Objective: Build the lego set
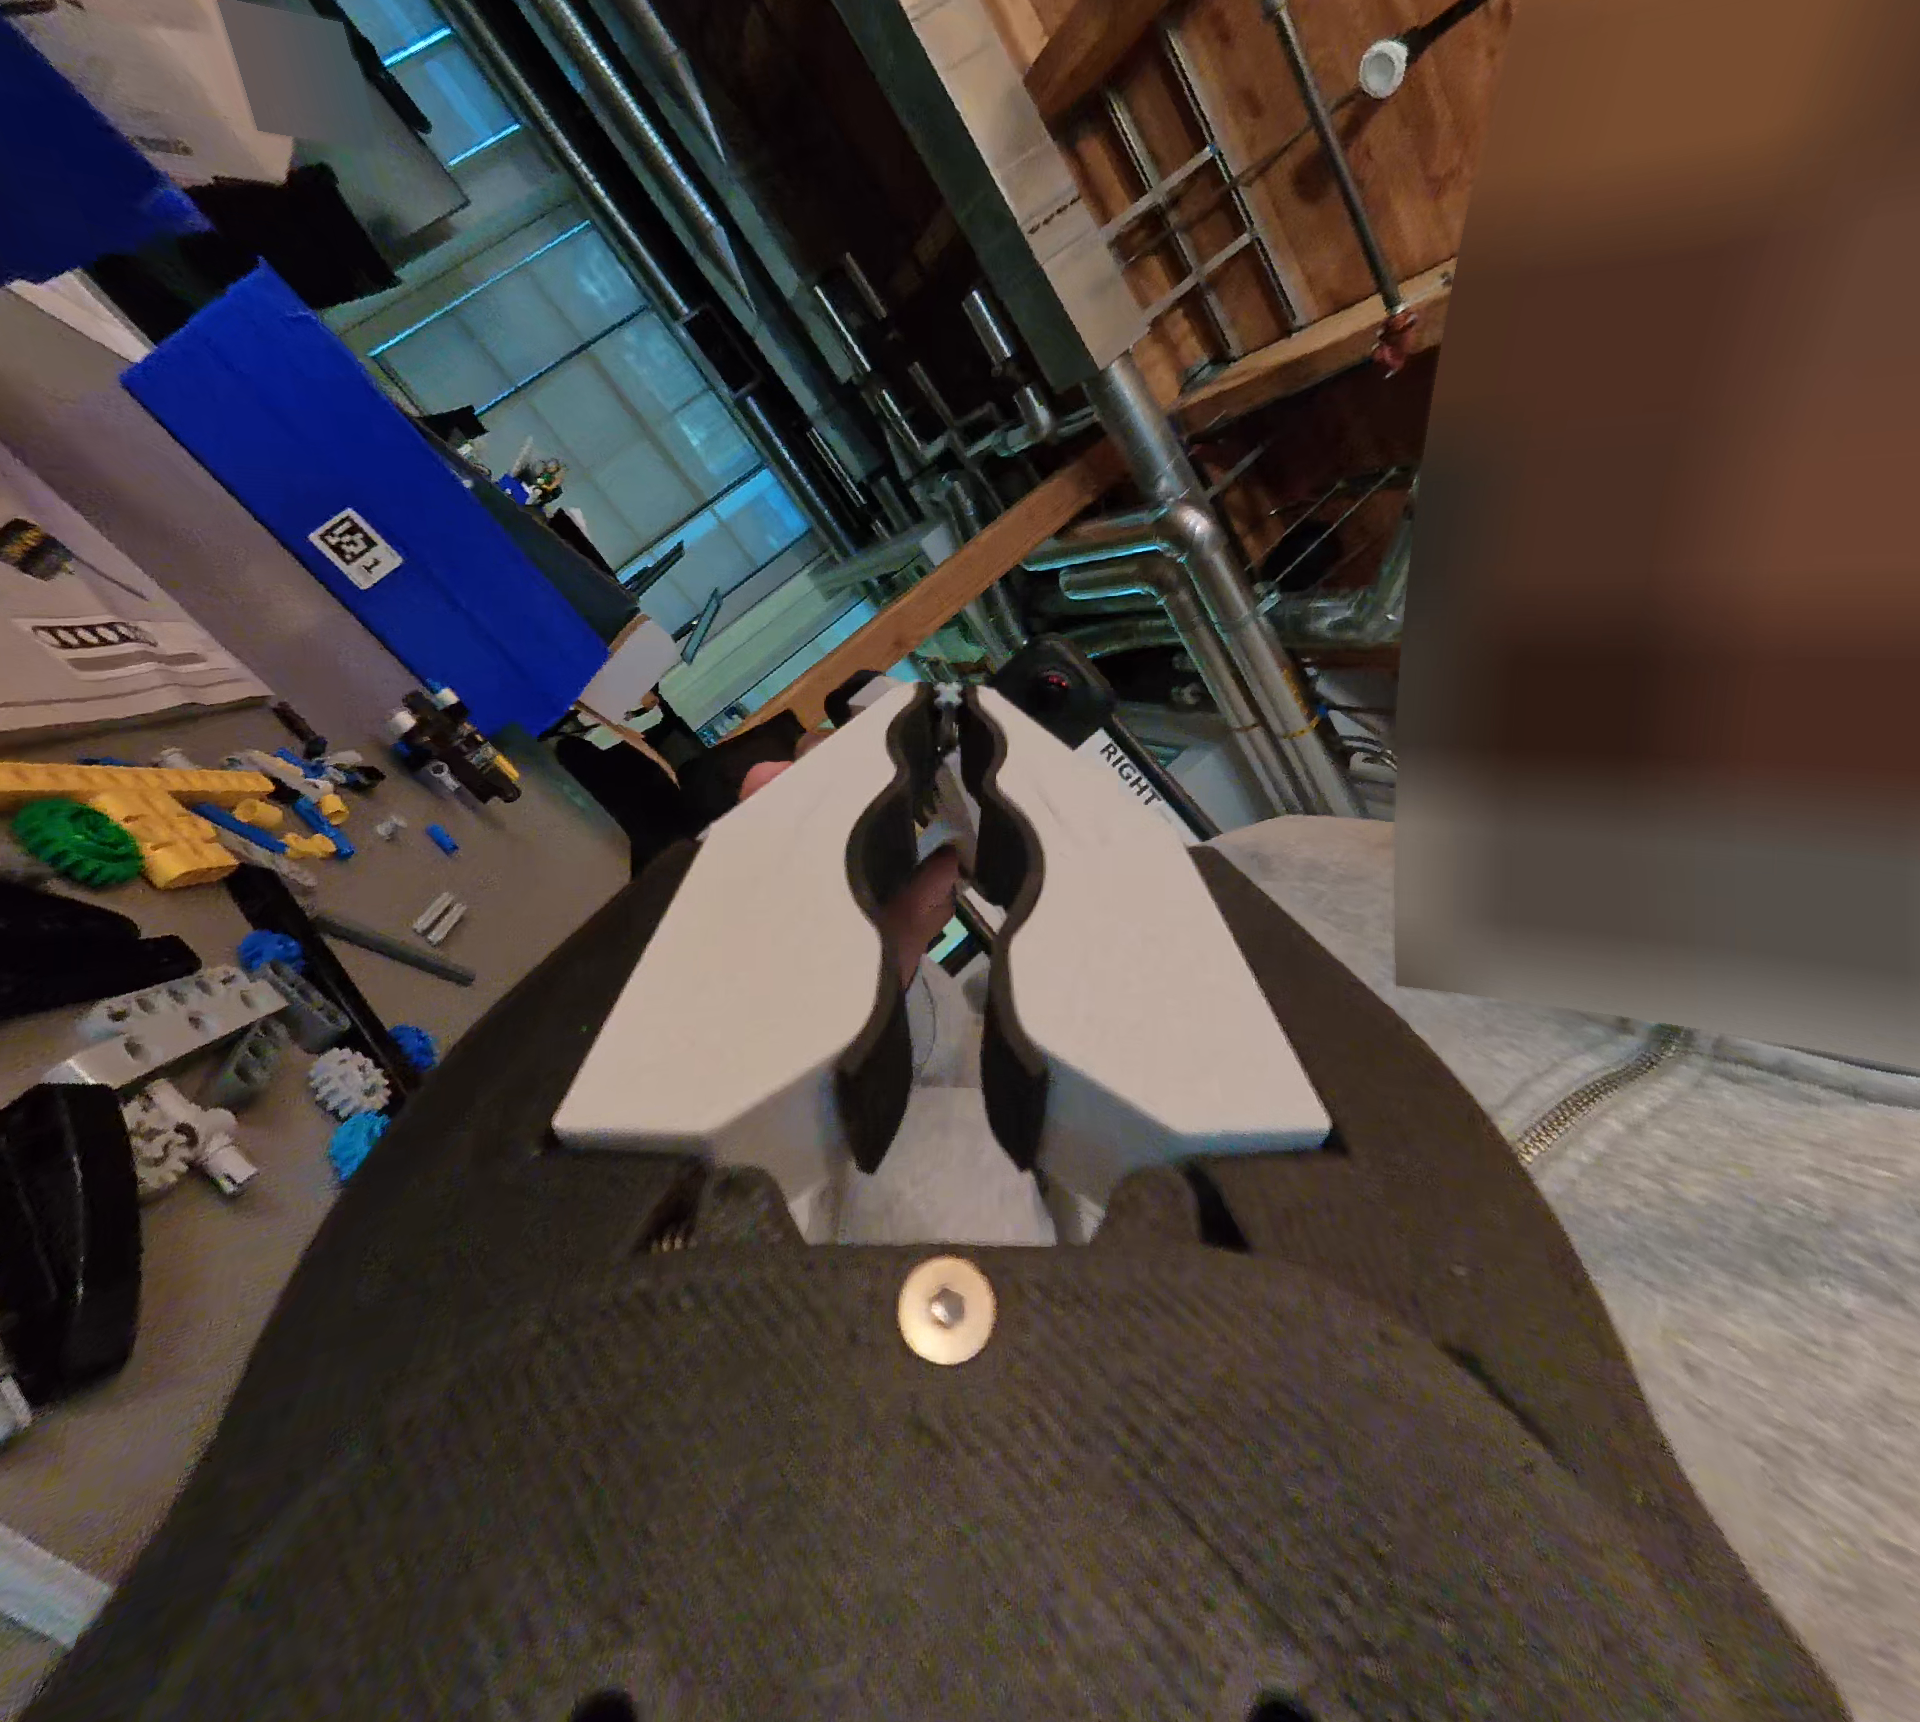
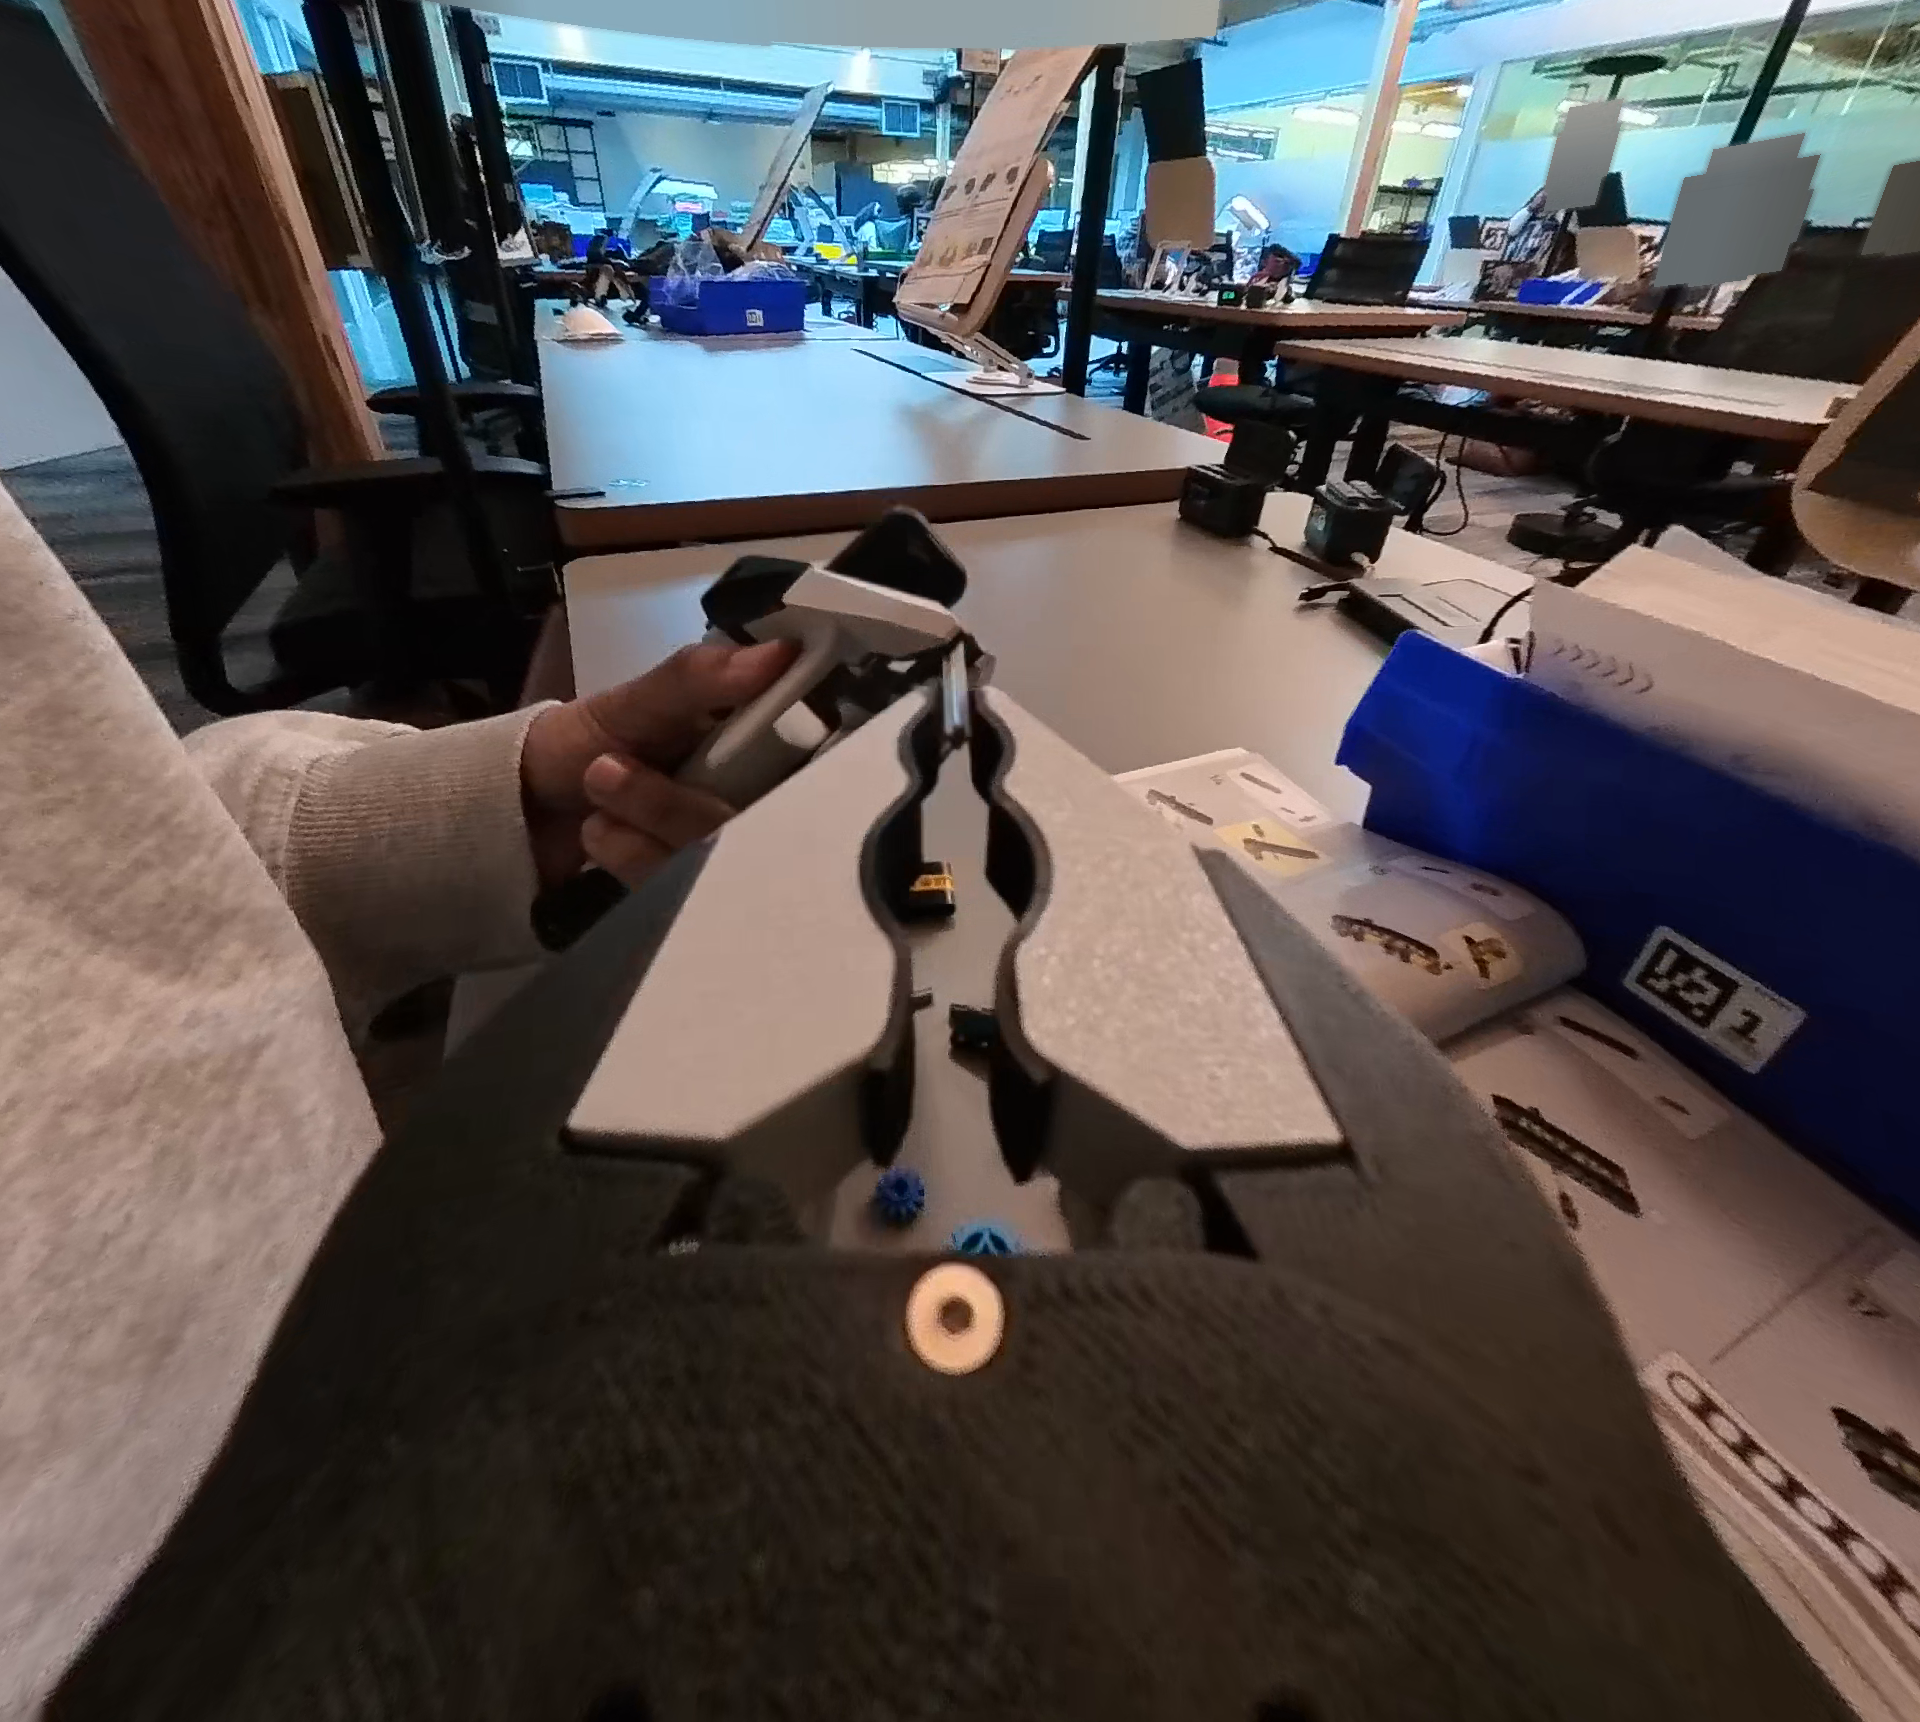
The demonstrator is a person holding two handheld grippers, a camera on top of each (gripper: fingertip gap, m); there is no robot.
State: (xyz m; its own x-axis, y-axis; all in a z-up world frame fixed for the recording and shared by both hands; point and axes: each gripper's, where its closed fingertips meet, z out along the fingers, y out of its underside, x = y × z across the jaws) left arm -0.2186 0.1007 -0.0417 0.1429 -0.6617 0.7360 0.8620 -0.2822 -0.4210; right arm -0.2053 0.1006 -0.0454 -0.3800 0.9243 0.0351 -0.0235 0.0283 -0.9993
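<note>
Both grippers, left (image 1: 948, 716) and right (image 2: 961, 716), pinch one thin grey axle (image 2: 954, 696) at twelve o'clock; misaligned twisting could drop it.

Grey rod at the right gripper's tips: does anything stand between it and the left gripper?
Nothing visible does. The grey rod sits between the right gripper tips, and the left gripper meets its upper end, both raised above the table.
</note>
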